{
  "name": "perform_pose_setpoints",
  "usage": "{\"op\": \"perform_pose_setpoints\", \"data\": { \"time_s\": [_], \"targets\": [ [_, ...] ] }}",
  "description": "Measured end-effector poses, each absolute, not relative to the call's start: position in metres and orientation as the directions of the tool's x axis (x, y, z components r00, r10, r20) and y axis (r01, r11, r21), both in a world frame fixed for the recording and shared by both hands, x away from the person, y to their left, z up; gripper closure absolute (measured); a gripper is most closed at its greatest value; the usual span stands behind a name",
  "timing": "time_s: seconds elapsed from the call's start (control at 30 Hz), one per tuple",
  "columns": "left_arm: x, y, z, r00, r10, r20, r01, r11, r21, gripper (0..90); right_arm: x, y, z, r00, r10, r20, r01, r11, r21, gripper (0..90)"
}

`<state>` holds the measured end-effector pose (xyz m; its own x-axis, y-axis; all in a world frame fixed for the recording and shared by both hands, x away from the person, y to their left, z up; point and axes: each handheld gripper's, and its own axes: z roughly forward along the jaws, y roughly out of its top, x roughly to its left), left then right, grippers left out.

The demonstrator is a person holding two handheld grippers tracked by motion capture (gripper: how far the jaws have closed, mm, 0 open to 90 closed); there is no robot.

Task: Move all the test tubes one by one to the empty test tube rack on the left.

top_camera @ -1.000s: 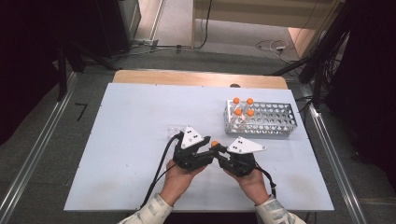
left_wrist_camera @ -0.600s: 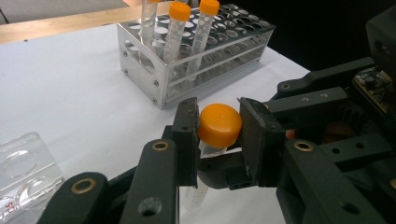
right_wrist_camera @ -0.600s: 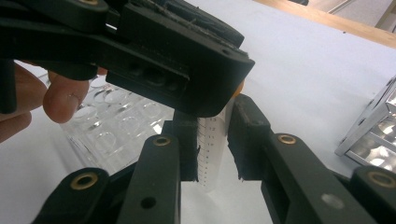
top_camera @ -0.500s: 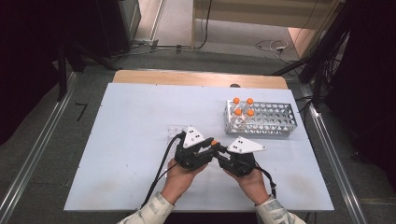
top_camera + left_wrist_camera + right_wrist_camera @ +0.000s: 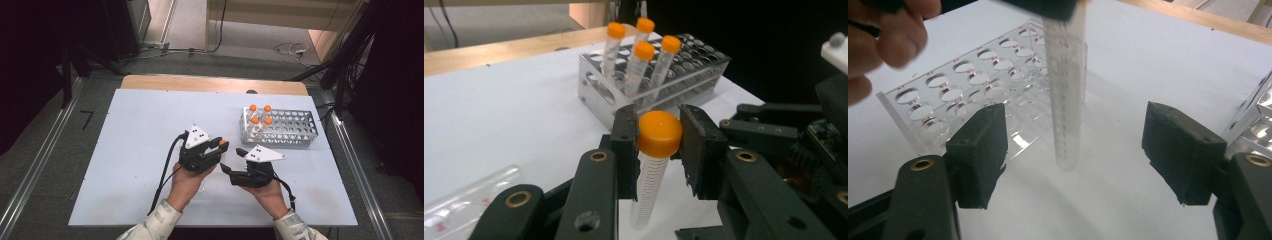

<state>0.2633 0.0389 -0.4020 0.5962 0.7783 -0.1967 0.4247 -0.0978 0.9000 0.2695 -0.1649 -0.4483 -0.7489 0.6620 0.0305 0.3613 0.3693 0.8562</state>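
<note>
A clear graduated tube with an orange cap (image 5: 659, 132) hangs upright over the white table (image 5: 130, 150). My left gripper (image 5: 656, 145) is shut on it just below the cap, and the cap also shows at the left gripper (image 5: 221, 145) in the high view. The tube's lower part (image 5: 1065, 100) hangs between the jaws of my right gripper (image 5: 1078, 150). Those jaws have just been opening and stand wide, clear of the tube on both sides. From above, the right gripper (image 5: 231, 160) sits just right of the left one.
A metal rack (image 5: 295, 135) at the right back holds several orange-capped tubes (image 5: 636, 55). A clear plastic rack (image 5: 963, 105) lies on the table behind the hanging tube, near a hand (image 5: 883, 35). The table's wooden far edge (image 5: 210, 82) runs behind.
The right gripper's jaws have spread apart and let go of the tube. The left gripper has closed on the tube near its cap. Both hands have stayed about where they were.
</note>
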Motion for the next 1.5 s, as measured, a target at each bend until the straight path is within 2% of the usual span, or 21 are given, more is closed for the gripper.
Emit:
{"op": "perform_pose_setpoints", "data": {
  "time_s": [0.67, 1.23, 1.5],
  "targets": [
    [0.275, 0.084, -0.379, 0.491, 0.847, -0.202, 0.399, -0.012, 0.917, 69.3, 0.271, -0.167, -0.449, -0.737, 0.675, 0.034, 0.374, 0.365, 0.853, 24.6],
    [0.281, 0.093, -0.385, 0.452, 0.874, -0.179, 0.412, -0.027, 0.911, 69.2, 0.272, -0.168, -0.45, -0.733, 0.68, 0.037, 0.378, 0.362, 0.852, 24.7],
    [0.282, 0.084, -0.4, 0.45, 0.882, -0.135, 0.431, -0.082, 0.899, 69.2, 0.272, -0.168, -0.45, -0.734, 0.679, 0.035, 0.377, 0.363, 0.852, 24.7]
  ]
}}
